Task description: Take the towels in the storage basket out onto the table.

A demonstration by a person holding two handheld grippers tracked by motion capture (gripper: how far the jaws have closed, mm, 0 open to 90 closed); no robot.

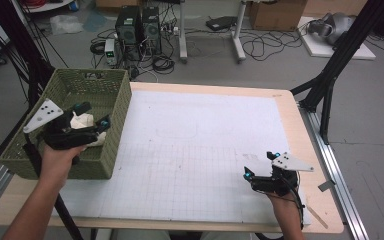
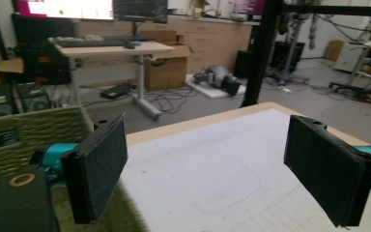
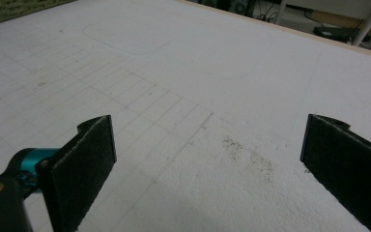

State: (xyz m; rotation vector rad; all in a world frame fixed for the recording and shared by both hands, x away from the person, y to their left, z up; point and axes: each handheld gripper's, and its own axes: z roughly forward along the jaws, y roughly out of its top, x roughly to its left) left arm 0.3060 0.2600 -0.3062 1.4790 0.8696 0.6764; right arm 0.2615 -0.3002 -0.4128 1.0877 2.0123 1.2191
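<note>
At the left of the high view I had the left gripper [image 1: 91,116] held over the green woven basket [image 1: 120,107], its jaws spread wide with nothing between them. A white crumpled thing [image 1: 82,121], cloth or paper, I could not tell which, lay inside the basket just beside the gripper. In the left gripper view the pads [image 2: 99,166] stood far apart above the basket's rim [image 2: 34,130], looking out over the white gridded mat [image 2: 222,169]. At the lower right of the high view my right gripper [image 1: 258,165] sat low over the bench [image 1: 292,112], jaws wide too, gripping nothing; faint dark specks [image 3: 249,154] marked the mat between them.
</note>
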